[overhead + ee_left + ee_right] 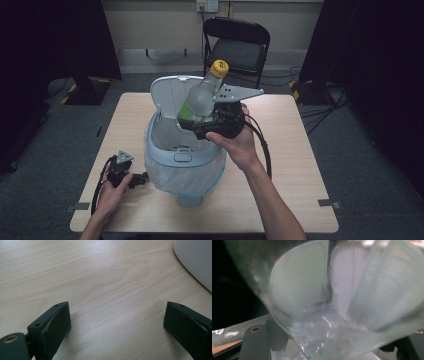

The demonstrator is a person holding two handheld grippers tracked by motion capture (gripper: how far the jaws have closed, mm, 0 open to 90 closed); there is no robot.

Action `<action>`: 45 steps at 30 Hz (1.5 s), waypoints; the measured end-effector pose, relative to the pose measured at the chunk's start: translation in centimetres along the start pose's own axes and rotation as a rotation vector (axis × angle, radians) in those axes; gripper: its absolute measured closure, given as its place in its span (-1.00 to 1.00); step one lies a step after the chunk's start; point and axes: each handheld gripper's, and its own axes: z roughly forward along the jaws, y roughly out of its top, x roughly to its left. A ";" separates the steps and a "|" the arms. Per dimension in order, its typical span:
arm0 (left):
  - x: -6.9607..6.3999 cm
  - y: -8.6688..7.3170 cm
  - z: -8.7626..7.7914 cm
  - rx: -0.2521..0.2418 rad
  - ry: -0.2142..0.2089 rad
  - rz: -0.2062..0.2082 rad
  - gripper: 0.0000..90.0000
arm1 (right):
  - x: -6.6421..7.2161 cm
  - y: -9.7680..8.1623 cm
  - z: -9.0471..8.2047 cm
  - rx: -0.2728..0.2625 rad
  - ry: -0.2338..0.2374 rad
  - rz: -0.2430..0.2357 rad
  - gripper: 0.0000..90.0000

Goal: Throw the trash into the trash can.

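Note:
A clear plastic bottle (201, 96) with a yellow cap and a green label is tilted over the open mouth of a pale blue bin (183, 157). My right gripper (199, 124) is shut on its lower part. In the right gripper view the bottle (329, 302) sits close up between the black jaws of the right gripper (332, 345). The bin's lid (169, 95) stands up at the back. My left gripper (141, 179) rests on the table left of the bin, held by a hand. The left gripper (117, 315) is open over bare wood, with the bin's white wall (197, 260) at the upper right.
The bin, lined with a thin plastic bag (200, 175), stands mid-table on a light wooden table (295, 150). A black chair (240, 45) stands behind the table's far edge. Cables (262, 145) trail from the grippers. Bare tabletop lies to the right of the bin.

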 end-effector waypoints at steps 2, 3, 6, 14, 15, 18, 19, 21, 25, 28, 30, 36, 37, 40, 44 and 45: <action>0.0 0.0 0.0 0.000 0.001 0.000 -0.85 | -0.1 -0.2 0.2 0.015 0.002 0.004 -0.38; 0.0 0.0 0.0 0.000 0.001 0.000 -0.85 | -0.1 -0.2 0.2 0.015 0.002 0.004 -0.38; 0.0 0.0 0.0 0.000 0.000 0.000 -0.85 | -0.3 -0.3 0.8 0.054 -0.005 0.014 -0.38; 0.0 0.0 0.0 0.000 0.001 0.000 -0.85 | -0.2 -0.6 1.8 0.129 0.004 -0.008 -0.38; 0.0 0.0 0.0 0.000 0.001 0.000 -0.85 | -0.2 -0.6 1.8 0.129 0.004 -0.008 -0.38; 0.0 0.0 0.0 -0.001 0.000 -0.002 -0.85 | -0.2 -0.6 2.0 0.156 0.009 -0.011 -0.38; 0.0 0.0 0.0 -0.001 0.000 -0.002 -0.85 | -0.2 -0.6 2.0 0.156 0.009 -0.011 -0.38; 0.0 0.0 0.0 0.000 0.001 0.000 -0.85 | -0.3 -0.7 2.1 0.161 0.010 -0.006 -0.38; 0.0 0.0 0.0 -0.003 0.003 -0.003 -0.85 | -0.4 -0.8 2.1 0.170 0.012 0.003 -0.38; 0.0 0.0 0.0 -0.004 0.003 -0.003 -0.85 | -0.4 -1.0 2.3 0.184 0.013 -0.001 -0.39; 0.0 0.0 0.0 -0.004 0.003 -0.005 -0.85 | -0.4 -1.0 2.4 0.183 0.013 0.004 -0.39; 0.0 0.0 0.0 -0.004 0.003 -0.003 -0.85 | -0.3 -0.9 2.3 0.187 0.010 0.010 -0.39; 0.0 0.0 0.0 -0.004 0.003 -0.003 -0.85 | -0.3 -0.9 2.3 0.187 0.010 0.010 -0.39; 0.0 0.0 0.0 -0.004 0.003 -0.003 -0.85 | -0.4 -1.1 2.3 0.185 -0.007 0.018 -0.38; 0.0 0.0 0.0 -0.004 0.004 -0.003 -0.85 | -0.7 -0.8 1.7 0.104 0.031 0.036 -0.10; 0.0 0.0 0.0 -0.004 0.004 -0.003 -0.85 | -0.7 -0.8 1.7 0.104 0.031 0.036 -0.10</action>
